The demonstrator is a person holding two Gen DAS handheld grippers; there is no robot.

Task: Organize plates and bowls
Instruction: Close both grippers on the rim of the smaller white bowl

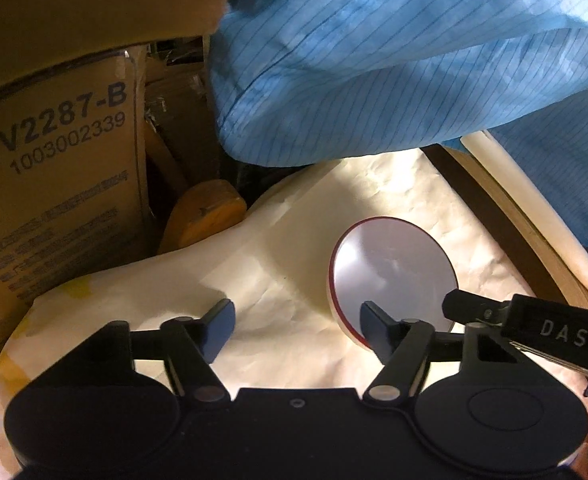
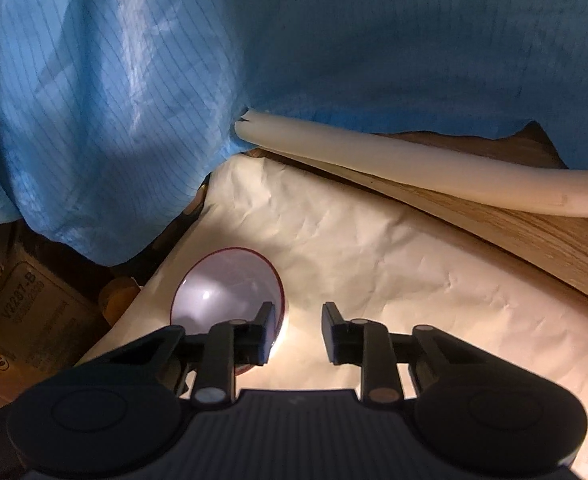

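Red-rimmed white bowl (image 1: 392, 276), cream paper (image 2: 374, 256), blue pinstriped garment (image 1: 374, 60)

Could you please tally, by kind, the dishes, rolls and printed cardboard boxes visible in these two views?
Red-rimmed bowl on the cream paper: 1
White roll at the table's far edge: 1
Printed cardboard box: 1
Total: 3

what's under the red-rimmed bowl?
The bowl sits on crumpled cream paper spread over a wooden tabletop. Its base is hidden. Inside looks empty.
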